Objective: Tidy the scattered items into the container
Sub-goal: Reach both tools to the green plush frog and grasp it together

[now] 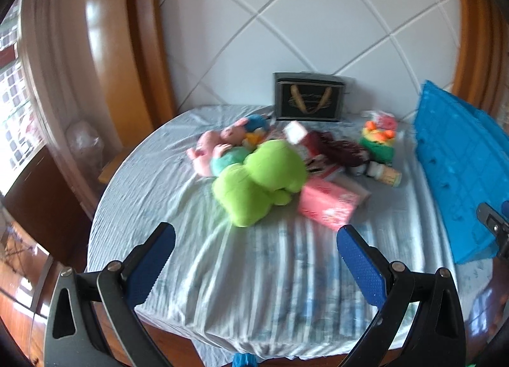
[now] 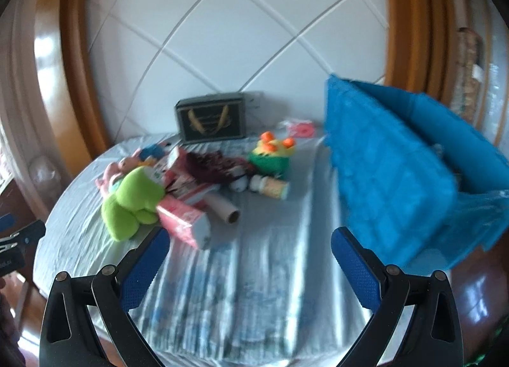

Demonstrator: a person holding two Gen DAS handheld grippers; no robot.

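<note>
A pile of items lies on the bed: a green plush [image 1: 259, 180] [image 2: 132, 204], a pink plush [image 1: 210, 149], a pink box [image 1: 327, 204] [image 2: 183, 219], a small green toy with orange knobs [image 1: 380, 141] [image 2: 273, 155], a bottle [image 1: 386, 174] [image 2: 270, 187] and a cardboard tube [image 2: 224, 208]. The blue fabric container [image 1: 458, 160] [image 2: 391, 169] stands at the right. My left gripper [image 1: 256, 236] is open and empty above the sheet, short of the green plush. My right gripper [image 2: 249, 241] is open and empty, between the pink box and the container.
A dark box with a gold emblem [image 1: 308, 98] [image 2: 211, 120] stands at the back against the white quilted headboard [image 1: 302, 26]. The wooden frame [image 1: 105, 58] curves around the left. The striped sheet [image 1: 273, 278] ends at the near edge of the bed.
</note>
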